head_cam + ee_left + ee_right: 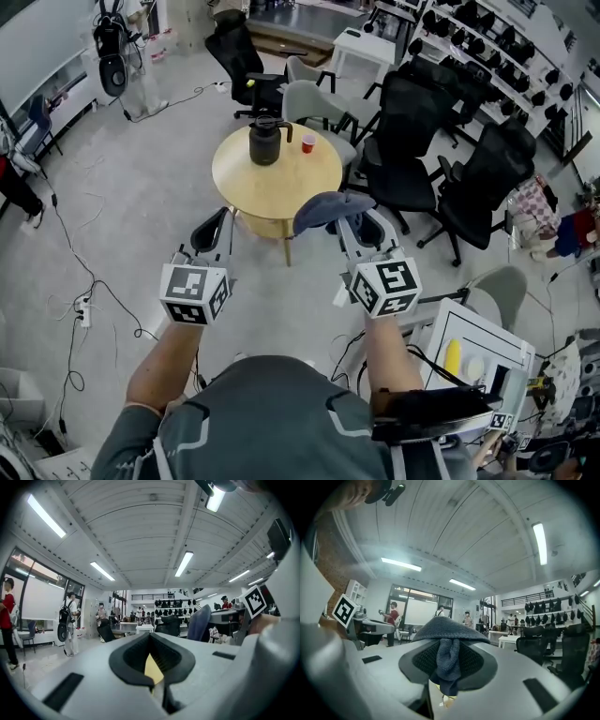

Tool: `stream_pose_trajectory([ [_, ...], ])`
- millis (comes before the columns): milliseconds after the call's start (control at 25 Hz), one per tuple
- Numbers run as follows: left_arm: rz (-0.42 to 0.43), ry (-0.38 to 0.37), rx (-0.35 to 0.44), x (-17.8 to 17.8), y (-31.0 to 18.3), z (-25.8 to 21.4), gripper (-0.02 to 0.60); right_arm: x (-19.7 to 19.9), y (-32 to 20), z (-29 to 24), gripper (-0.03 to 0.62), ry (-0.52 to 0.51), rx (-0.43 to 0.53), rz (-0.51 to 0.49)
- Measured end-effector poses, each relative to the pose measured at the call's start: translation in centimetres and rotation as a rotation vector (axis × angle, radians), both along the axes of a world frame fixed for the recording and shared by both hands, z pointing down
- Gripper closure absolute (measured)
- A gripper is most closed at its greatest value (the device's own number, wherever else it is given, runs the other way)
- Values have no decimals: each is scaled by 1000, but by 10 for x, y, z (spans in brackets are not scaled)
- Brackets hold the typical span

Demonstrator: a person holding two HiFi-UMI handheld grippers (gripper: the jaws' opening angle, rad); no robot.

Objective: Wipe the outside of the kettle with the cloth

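Jaws of the left gripper (217,223) meet at their tips with nothing between them, well short of the round tabletop (281,187). On it stands the black kettle (265,141), upright and lidded, its contents hidden. A small red cup (307,143) sits just beside it, too small to see into. Jaws of the right gripper (352,221) are clamped on the blue-grey cloth (328,208), which droops over their tips. This looks like the approach: the cloth must next reach the kettle's wall, and the left gripper could steady the handle.
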State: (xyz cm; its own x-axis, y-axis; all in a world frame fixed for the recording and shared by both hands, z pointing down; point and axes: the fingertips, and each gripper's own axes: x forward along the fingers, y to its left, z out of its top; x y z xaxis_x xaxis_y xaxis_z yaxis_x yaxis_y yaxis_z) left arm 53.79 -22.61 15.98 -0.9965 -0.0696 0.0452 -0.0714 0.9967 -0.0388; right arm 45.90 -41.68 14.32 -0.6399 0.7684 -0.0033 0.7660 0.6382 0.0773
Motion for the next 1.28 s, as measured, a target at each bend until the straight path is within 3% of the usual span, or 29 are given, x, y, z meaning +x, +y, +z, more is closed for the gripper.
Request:
stream_pose_trajectory([
  [400,43,21,-2,4,60,12,574,11,53,4,483,-3,40,26],
  [680,55,15,17,-15,79,16,574,-12,70,2,482,-23,41,45],
  [960,21,23,-7,-78,104,16,574,-85,95,13,482,-4,18,7],
  [1280,-12,40,-54,-189,114,11,574,-195,107,11,482,10,-1,-39],
])
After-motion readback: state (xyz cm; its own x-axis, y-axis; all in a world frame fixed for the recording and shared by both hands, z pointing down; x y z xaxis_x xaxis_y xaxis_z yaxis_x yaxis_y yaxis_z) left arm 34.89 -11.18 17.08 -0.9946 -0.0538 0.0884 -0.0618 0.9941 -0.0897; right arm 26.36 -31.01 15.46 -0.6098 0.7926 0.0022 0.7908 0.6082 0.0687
